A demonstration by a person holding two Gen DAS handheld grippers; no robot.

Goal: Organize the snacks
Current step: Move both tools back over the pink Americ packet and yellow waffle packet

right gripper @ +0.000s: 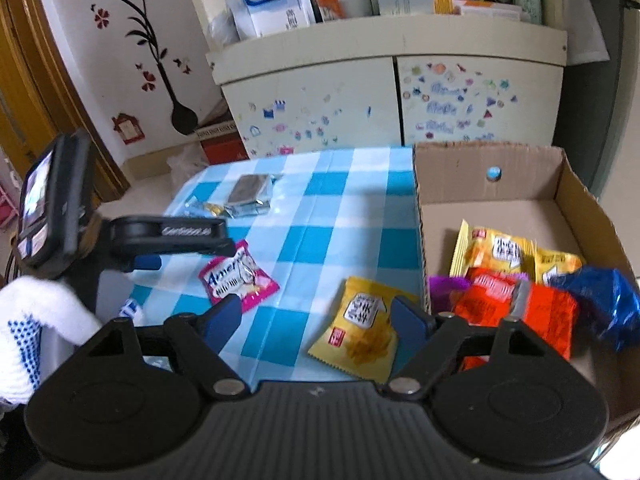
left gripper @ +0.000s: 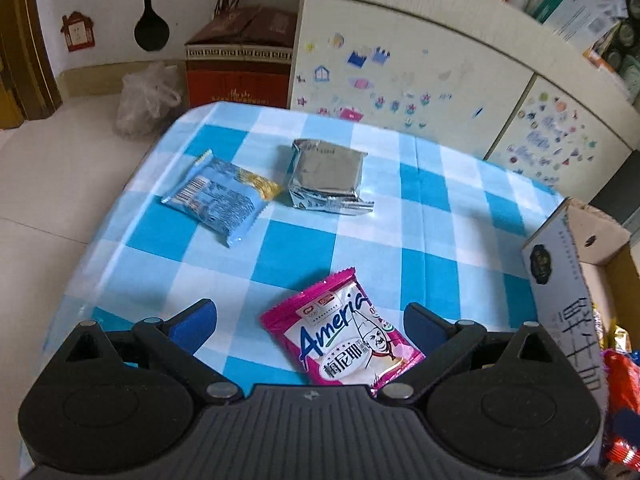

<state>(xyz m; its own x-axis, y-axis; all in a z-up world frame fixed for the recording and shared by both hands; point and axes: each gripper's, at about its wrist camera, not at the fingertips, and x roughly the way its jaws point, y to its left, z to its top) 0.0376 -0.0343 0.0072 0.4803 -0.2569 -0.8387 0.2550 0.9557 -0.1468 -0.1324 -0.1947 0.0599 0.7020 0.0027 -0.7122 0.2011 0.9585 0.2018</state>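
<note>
Two wide-open, empty jaws: your left gripper (left gripper: 310, 320) hovers over the pink foil snack packet (left gripper: 344, 334), lying diagonally on the checked table (left gripper: 400, 240); your right gripper (right gripper: 316, 320) nears the yellow packet (right gripper: 358, 330) beside the cardboard box (right gripper: 480, 172).

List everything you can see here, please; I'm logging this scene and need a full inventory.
Pink snack packet: 1, pink and white, on the table between the left gripper's fingers.
Blue snack packet: 1, blue and yellow, far left of the table.
Silver foil packet: 1, silver, beside the blue one.
Yellow snack packet: 1, yellow, on the table by the box wall.
Cardboard box: 1, brown, right of the table, holding yellow, red, purple and blue packets.
Checked tablecloth: 1, blue and white.
Cabinet: 1, cream, stickered, behind the table.
Left gripper: open.
Right gripper: open.
Gloved hand: white, at the left.
</note>
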